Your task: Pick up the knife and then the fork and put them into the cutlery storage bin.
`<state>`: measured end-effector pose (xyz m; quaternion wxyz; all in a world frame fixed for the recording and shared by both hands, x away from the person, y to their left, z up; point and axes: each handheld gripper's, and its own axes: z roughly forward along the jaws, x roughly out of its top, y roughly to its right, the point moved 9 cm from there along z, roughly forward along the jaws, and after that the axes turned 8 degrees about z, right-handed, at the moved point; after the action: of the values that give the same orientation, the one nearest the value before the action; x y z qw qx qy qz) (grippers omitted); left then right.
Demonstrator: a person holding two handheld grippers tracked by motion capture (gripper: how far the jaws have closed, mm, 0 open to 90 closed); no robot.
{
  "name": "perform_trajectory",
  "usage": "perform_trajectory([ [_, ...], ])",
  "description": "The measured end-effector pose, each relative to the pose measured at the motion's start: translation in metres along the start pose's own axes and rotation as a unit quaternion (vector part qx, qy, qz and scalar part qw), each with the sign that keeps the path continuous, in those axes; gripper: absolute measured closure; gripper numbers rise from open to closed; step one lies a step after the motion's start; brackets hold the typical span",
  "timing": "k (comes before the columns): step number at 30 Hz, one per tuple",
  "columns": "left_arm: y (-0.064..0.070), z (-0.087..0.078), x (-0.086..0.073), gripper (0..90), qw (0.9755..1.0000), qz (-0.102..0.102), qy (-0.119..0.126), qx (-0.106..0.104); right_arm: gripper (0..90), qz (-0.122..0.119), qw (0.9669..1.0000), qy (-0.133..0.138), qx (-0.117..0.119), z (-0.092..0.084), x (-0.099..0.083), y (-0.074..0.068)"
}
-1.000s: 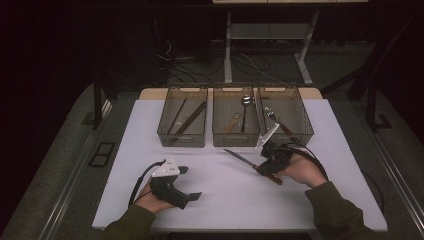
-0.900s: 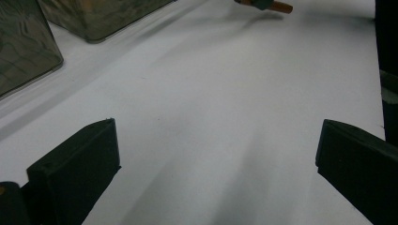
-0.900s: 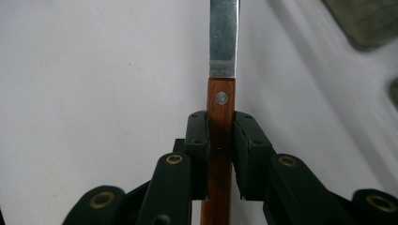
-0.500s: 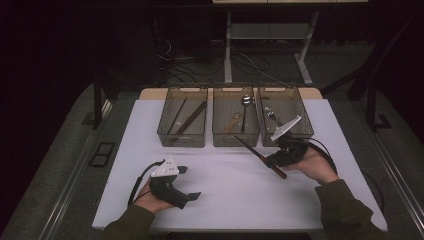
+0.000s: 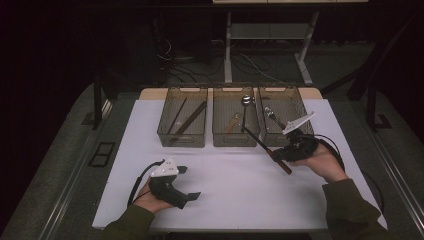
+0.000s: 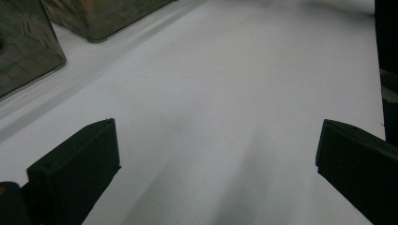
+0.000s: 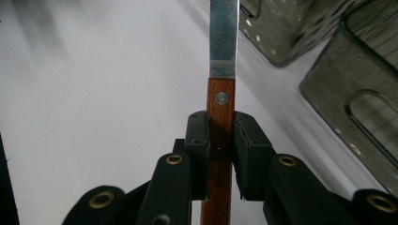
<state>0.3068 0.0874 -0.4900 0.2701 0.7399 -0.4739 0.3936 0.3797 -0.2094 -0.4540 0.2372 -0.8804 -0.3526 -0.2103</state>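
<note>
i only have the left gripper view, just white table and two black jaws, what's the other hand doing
Observer: The right gripper is shut on a knife, jaws clamped on its wooden handle.
Operator: where over the table
Observer: In the high view the knife points up towards the middle bin, held in front of it.
Operator: bins have stuff in them
Observer: Yes, the middle bin holds a spoon; the right bin holds a fork.

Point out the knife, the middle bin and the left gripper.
knife [image 7: 220, 112]: right gripper view, wooden handle just above the fingers.
middle bin [image 5: 235, 141]: high view, near wall.
left gripper [image 5: 189, 182]: high view, midway between its open fingertips.
</note>
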Motion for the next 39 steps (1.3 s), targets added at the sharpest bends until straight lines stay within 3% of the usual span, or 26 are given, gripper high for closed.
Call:
perform_trajectory([
  [16,0.000,0.000,0.000,0.0,1.0000,-0.002,0.000,0.001,77.2,0.026,0.9979,0.057,-0.017,-0.032,0.005,0.021],
  [29,-0.002,0.000,-0.001,0.0,1.0000,-0.003,0.000,0.002,77.1,0.053,0.9922,0.099,-0.055,-0.060,0.016,0.052],
  [39,-0.001,-0.001,0.000,0.0,1.0000,-0.001,0.001,0.001,77.1,0.064,0.9881,0.118,-0.076,-0.071,0.032,0.066],
])
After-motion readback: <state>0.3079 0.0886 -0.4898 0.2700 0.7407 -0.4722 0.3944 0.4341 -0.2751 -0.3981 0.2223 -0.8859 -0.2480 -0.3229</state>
